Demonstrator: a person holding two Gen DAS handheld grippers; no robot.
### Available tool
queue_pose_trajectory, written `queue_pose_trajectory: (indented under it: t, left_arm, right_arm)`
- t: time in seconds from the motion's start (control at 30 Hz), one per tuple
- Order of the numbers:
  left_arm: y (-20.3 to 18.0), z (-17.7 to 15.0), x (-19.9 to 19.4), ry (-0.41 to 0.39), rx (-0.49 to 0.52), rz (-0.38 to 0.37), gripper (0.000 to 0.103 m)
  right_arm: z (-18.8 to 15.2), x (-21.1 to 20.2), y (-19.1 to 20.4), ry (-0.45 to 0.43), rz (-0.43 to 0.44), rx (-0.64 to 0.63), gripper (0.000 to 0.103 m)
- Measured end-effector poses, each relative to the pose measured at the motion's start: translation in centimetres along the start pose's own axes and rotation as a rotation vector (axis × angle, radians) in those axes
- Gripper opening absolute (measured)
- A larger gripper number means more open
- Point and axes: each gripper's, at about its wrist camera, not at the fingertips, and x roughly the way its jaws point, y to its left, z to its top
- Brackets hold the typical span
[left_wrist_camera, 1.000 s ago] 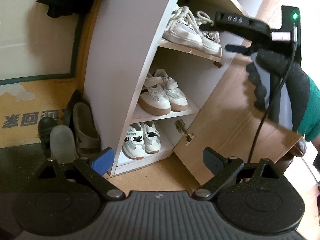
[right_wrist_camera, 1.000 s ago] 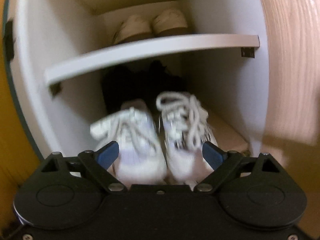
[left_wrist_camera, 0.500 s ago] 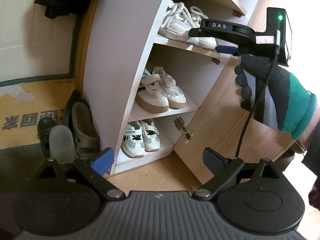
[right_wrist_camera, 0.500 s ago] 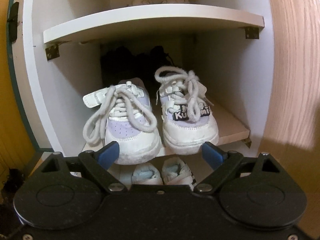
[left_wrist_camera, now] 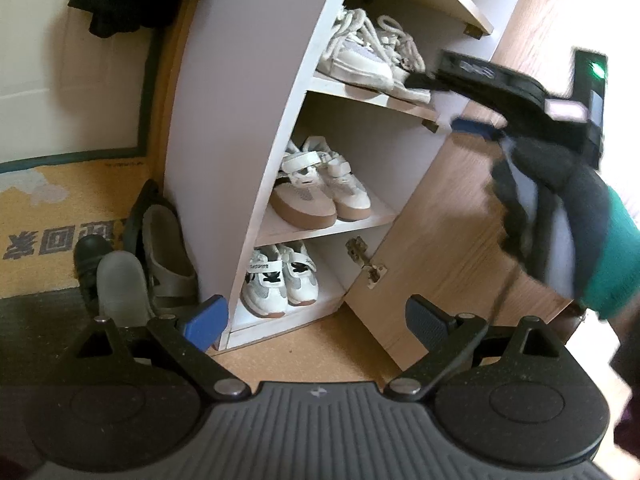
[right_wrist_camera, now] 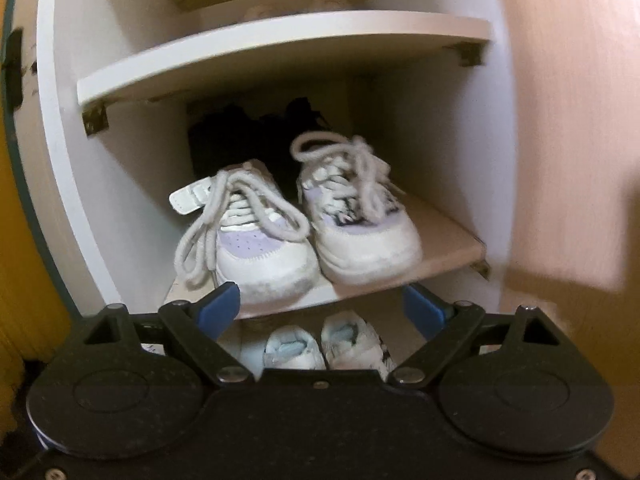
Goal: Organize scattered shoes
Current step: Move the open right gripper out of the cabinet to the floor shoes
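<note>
A white-and-lilac laced sneaker pair point(right_wrist_camera: 296, 236) stands side by side on a white cabinet shelf point(right_wrist_camera: 452, 248). My right gripper point(right_wrist_camera: 320, 306) hangs open just in front of that shelf's edge, nothing between its blue pads. In the left wrist view the same pair point(left_wrist_camera: 368, 56) sits on the upper shelf, and the right gripper point(left_wrist_camera: 448, 102), held by a gloved hand point(left_wrist_camera: 560, 216), is beside its toes. My left gripper point(left_wrist_camera: 316, 318) stands open low over the floor, holding nothing. A grey sandal point(left_wrist_camera: 168, 256) and a dark shoe point(left_wrist_camera: 90, 260) lie on the floor left of the cabinet.
A beige strap pair point(left_wrist_camera: 320, 188) fills the middle shelf and a white-and-black strap pair point(left_wrist_camera: 280, 280) the bottom one. Dark shoes point(right_wrist_camera: 256, 140) sit behind the lilac pair. The wooden cabinet door point(left_wrist_camera: 460, 220) stands open at right. A yellow mat point(left_wrist_camera: 60, 208) covers the floor at left.
My right gripper has drawn back and a little down from the laced pair, which stays on its shelf. The left gripper has held still.
</note>
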Motion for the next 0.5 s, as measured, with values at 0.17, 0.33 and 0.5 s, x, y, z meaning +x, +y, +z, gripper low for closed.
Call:
queue_pose_trajectory:
  t: [0.17,0.33,0.5]
  left_arm:
    - [-1.6,-0.5,-0.1,0.014,0.032,-0.027,0.096]
    - [-5.0,-1.3,-0.1,0.042,0.078,-0.094,0.096]
    - [-9.5,-2.6,0.0,0.085,0.141,-0.184,0.102]
  right_arm:
    - [-4.0,-5.7,-1.9,0.065,-0.069,0.036,0.092]
    - [-11.7,-13.3,-5.9,0.163,-0.209,0.167,0.092]
    - [-20.9,-19.6,-10.8,0.229,-0.343,0.388,0.089]
